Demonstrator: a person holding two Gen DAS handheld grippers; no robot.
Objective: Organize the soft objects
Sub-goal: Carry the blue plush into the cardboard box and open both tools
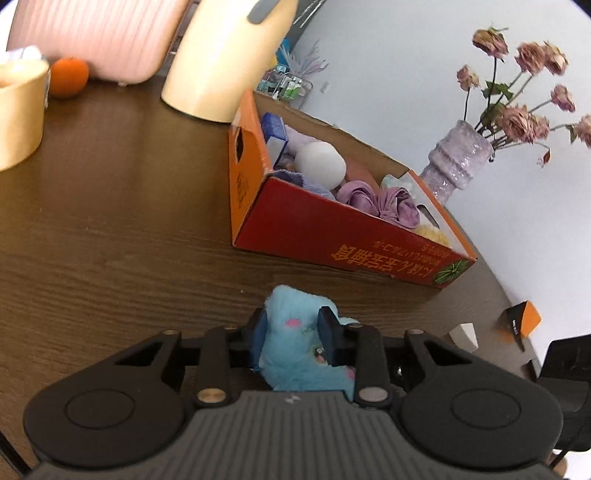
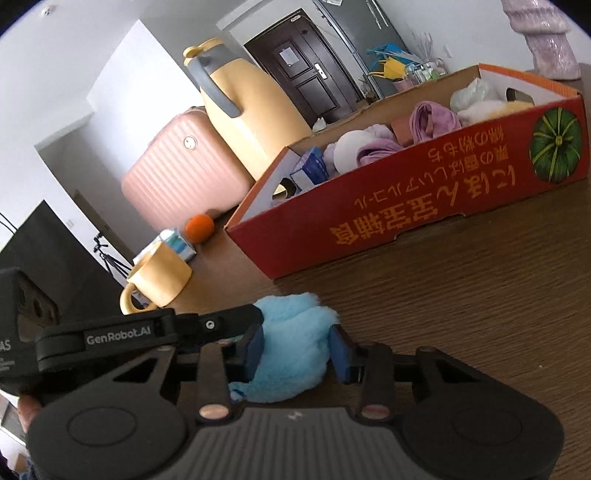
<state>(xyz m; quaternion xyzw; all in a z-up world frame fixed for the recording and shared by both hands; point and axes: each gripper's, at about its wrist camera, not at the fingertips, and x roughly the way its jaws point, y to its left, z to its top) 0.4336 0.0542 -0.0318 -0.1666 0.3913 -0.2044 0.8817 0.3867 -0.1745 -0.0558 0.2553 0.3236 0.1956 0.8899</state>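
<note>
A fluffy light-blue plush toy point(image 1: 295, 343) lies on the dark wooden table point(image 1: 110, 221), just in front of a red-orange cardboard box point(image 1: 332, 229). My left gripper point(image 1: 293, 328) is shut on the toy, whose fur bulges between its blue pads. In the right wrist view the same toy point(image 2: 291, 347) fills the gap of my right gripper point(image 2: 297, 352), with both pads against it. One black finger point(image 2: 236, 319) of the left gripper reaches onto the toy from the left. The box point(image 2: 406, 214) holds a white ball point(image 1: 321, 162), purple cloths point(image 1: 376, 199) and other soft things.
A yellow jug point(image 1: 229, 55), yellow mug point(image 1: 18, 110), orange point(image 1: 68, 75) and pink suitcase point(image 1: 99, 33) stand beyond the box's left end. A lilac vase point(image 1: 458, 158) of dried roses stands behind the box. A white block point(image 1: 463, 334) and an orange-black carton point(image 1: 521, 319) sit at the right table edge.
</note>
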